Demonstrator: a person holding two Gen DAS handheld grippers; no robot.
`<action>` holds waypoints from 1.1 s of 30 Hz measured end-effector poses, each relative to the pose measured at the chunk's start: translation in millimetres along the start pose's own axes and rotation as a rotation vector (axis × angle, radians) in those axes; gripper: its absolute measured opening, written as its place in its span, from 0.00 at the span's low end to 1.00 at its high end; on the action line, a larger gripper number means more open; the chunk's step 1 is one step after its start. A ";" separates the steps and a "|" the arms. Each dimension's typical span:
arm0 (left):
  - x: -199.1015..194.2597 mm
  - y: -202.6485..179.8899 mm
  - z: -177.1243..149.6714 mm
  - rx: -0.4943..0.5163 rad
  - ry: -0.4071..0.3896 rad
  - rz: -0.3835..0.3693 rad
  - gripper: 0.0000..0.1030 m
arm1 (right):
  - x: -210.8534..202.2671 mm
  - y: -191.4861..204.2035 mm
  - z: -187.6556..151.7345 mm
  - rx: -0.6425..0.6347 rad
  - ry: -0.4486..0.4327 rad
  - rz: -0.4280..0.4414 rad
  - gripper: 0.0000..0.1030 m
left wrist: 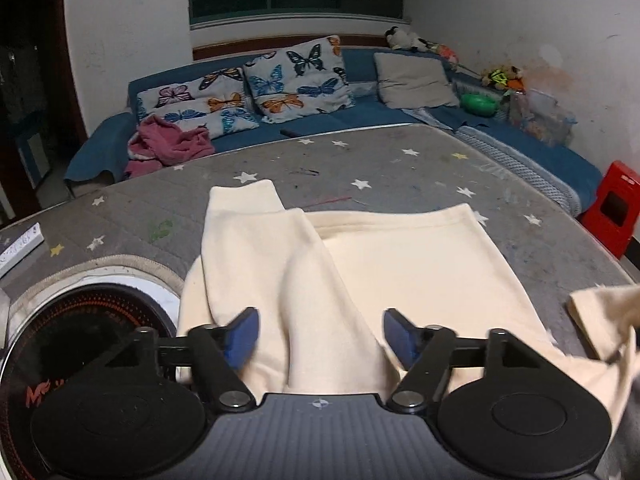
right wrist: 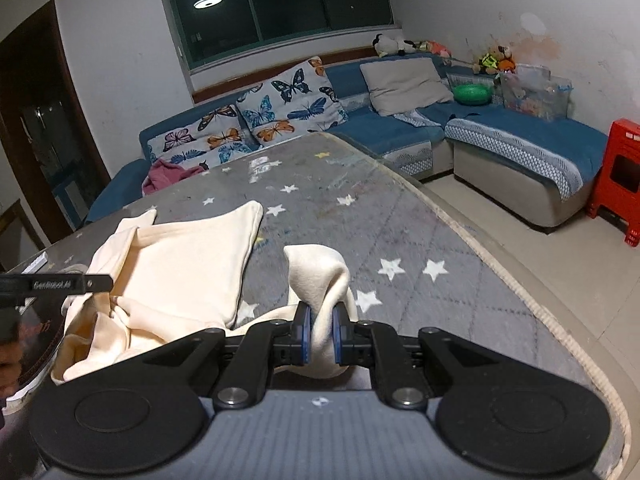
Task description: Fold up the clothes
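Two grippers work one cream garment (left wrist: 400, 264) spread on the star-patterned table (left wrist: 400, 168): left gripper (left wrist: 320, 338) spread wide over a folded sleeve, right gripper (right wrist: 320, 334) clamped on a bunched corner

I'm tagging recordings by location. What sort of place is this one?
Most likely a home living room. A blue corner sofa with butterfly cushions runs under a dark window, stuffed toys sit on its back, and a cream garment lies on a star-patterned cover.
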State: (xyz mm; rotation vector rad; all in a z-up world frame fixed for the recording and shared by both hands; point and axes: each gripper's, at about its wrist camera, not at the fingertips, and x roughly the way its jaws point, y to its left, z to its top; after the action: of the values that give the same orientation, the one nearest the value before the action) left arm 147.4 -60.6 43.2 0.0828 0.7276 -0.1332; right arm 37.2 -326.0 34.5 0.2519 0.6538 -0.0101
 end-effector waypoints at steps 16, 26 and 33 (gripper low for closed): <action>19.6 25.2 0.2 -0.041 0.001 0.040 0.07 | 0.8 -5.6 -6.0 0.026 0.002 -0.014 0.26; -66.6 89.0 -23.9 -0.222 -0.128 0.054 0.06 | -14.6 1.7 -4.2 0.001 -0.037 -0.003 0.28; -131.1 123.0 -76.3 -0.323 -0.144 0.072 0.06 | -29.9 19.3 -1.4 -0.055 -0.059 0.040 0.38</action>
State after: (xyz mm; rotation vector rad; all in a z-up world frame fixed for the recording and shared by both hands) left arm 18.8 82.4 77.5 -0.2071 0.5937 0.0479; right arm 14.3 -309.0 55.8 0.2114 0.5897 0.0389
